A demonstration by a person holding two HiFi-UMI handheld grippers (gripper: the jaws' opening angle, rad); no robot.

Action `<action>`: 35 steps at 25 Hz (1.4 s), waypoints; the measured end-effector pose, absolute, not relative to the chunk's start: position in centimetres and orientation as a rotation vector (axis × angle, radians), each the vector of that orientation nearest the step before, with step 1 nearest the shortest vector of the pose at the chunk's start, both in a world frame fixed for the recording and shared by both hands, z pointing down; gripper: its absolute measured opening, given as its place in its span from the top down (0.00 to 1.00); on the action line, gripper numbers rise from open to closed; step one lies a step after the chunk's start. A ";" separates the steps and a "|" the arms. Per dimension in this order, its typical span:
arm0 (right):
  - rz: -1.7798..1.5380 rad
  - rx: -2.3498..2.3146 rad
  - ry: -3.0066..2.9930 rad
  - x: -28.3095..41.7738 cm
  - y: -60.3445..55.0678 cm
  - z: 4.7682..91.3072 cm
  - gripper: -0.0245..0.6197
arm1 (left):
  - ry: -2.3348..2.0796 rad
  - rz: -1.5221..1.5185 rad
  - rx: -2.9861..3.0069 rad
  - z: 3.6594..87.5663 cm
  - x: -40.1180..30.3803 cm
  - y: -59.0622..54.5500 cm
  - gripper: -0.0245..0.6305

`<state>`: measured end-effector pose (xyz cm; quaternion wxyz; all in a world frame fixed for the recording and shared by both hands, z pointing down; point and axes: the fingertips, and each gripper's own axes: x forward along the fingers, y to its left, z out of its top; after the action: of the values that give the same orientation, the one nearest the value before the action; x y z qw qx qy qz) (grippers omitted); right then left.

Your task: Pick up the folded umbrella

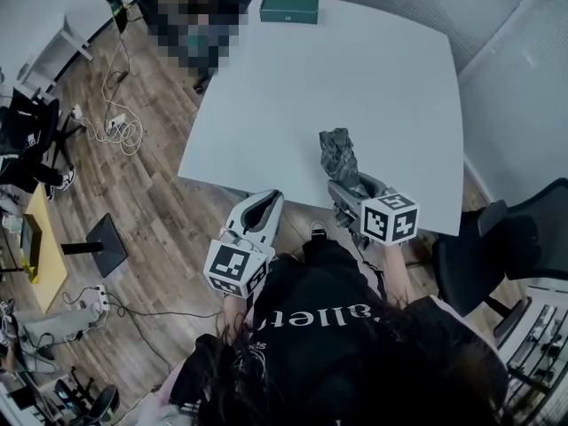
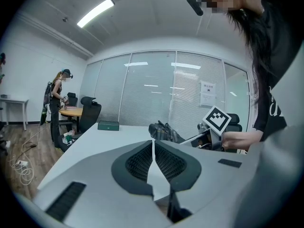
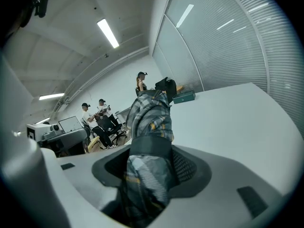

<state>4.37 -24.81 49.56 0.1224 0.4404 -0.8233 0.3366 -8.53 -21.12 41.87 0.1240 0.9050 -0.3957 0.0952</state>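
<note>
- Got the folded umbrella (image 1: 340, 156) pinched between the jaws of the right hand-held gripper (image 3: 151, 167), so definitely gripping, not hanging open.
- Looks like grey plaid fabric with a dark strap (image 3: 149, 144) wrapped round it, just past where the jaws clamp on.
- Sticks out ahead of the jaws over the near part of the white tabletop (image 1: 355, 78), on the right-hand side in the head view.
- Can't tell whether the far end touches the tabletop or hangs clear of it.
- Nothing in the left hand-held gripper (image 2: 153, 144): jaws pressed together at the tips, with only a sliver of tabletop showing through lower down.
- Sits at the near edge of the tabletop, a bit left of the right one, and well apart from the umbrella.
- From the left gripper view, can spot the umbrella off to the right, with the other gripper's marker cube (image 2: 217, 119) behind it.
- Also a flat green box (image 1: 288, 8) way over at the far edge of the tabletop, nowhere near the umbrella.
- Dark office chair (image 1: 497, 247) parked off the right side of the tabletop.
- Loose white cables (image 1: 120, 131) tangled on the wooden floor (image 1: 151, 211) to the left.
- A few people (image 3: 102, 113) in the background of the right gripper view, too small to say much about.
</note>
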 end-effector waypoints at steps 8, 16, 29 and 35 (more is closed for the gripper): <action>1.000 1.338 -2.394 2.0 -19.8 48.7 0.59 | -1.091 0.282 2.655 42.2 -10.8 -17.5 0.92; 1.035 1.381 -2.379 -0.8 -14.5 48.6 0.59 | -0.993 0.291 2.671 43.2 -12.5 -13.4 0.92; 1.068 1.343 -2.334 -2.0 -10.5 49.4 0.59 | -0.954 0.277 2.667 43.8 -12.6 -10.5 0.92; 1.053 1.312 -2.346 -1.8 -9.2 49.3 0.59 | -1.017 0.289 2.654 43.5 -13.1 -9.7 0.92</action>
<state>-1.79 -9.20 49.27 0.1268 0.4509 -0.8061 0.3617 -13.07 -9.71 43.54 0.1420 0.9196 -0.3523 0.1003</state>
